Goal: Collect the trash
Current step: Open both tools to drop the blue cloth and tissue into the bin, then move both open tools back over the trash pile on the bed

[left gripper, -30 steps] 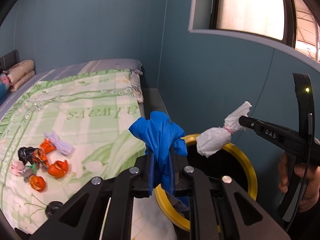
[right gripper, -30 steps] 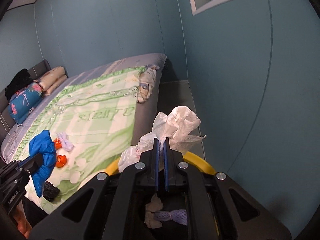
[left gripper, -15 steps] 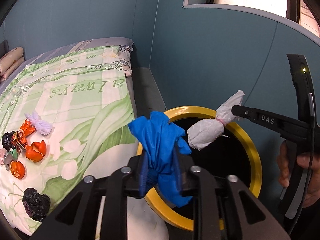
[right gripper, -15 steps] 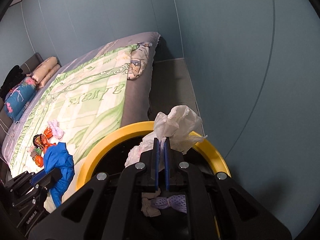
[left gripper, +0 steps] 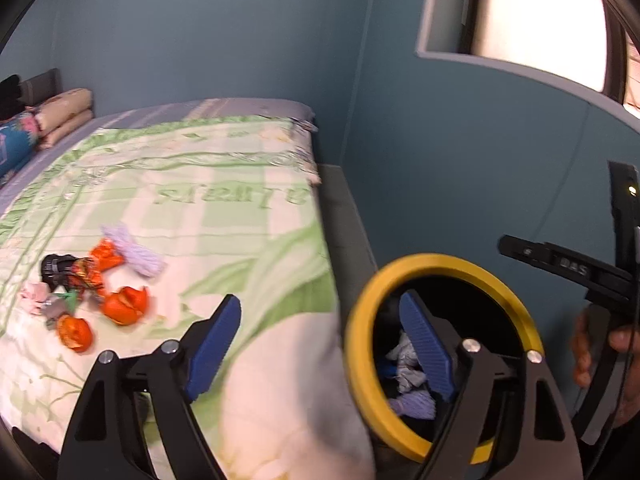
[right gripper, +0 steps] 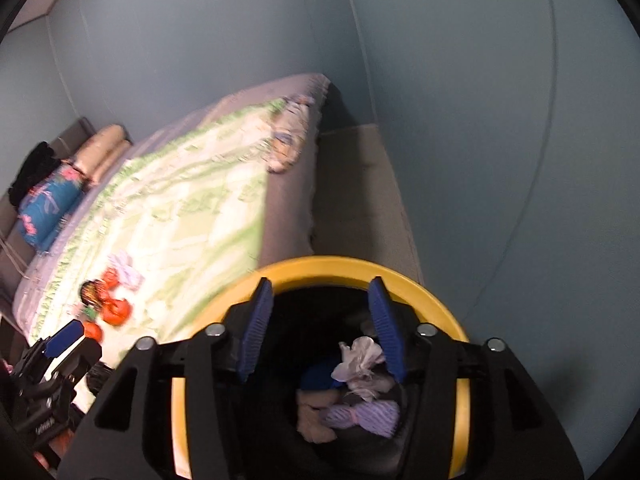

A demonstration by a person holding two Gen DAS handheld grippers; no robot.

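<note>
Both loads are gone: in the left wrist view the left gripper, which gripped a blue wad a moment ago, gapes empty beside the yellow-rimmed bin, with more trash waiting on the bed. From the right wrist view the right gripper is spread wide over the bin, and the white bundle seems, through blur, to lie inside.

The bin is the landmark: its yellow rim rings a wide dark mouth, and the right gripper hangs over it with jaws spread, nothing between them. Inside the bin, a heap of wads fills the bottom on the wall side. Left of the bin the bed presses right against the rim. Beyond the bin, a bare strip of floor runs between bed and wall. On the bed, left of the bin, a cluster of scraps sits in the way; the left gripper straddles the rim, spread wide.
</note>
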